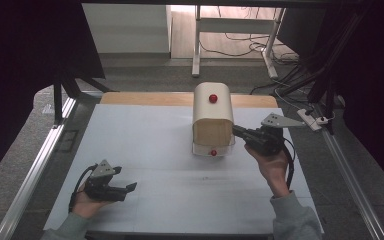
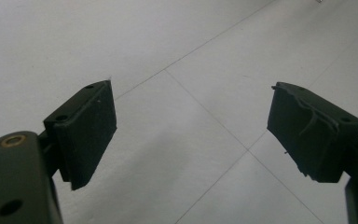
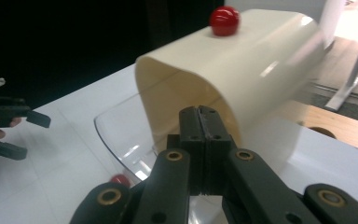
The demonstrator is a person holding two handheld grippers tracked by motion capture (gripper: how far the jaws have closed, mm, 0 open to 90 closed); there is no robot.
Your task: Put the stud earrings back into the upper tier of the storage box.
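Grey sleeves [image 1: 294, 216]; black left gripper [image 1: 130, 189], right gripper [image 1: 236, 131], brass screws, grey triangular plates, black cables.

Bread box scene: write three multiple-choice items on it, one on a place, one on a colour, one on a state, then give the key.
1. Where does the cream bread box stand?
A. far middle of the table
B. near left corner
C. on the floor

2. What colour is the knob on top of the box?
A. blue
B. red
C. green

3. How do the left gripper jaws stand?
A. shut on a cup
C. shut tight
B. apart

Key: 1 A, the high view shows it toward the table's far edge; 2 B, the right gripper view shows the knob red; 3 B, the left gripper view shows bare table between the pads.
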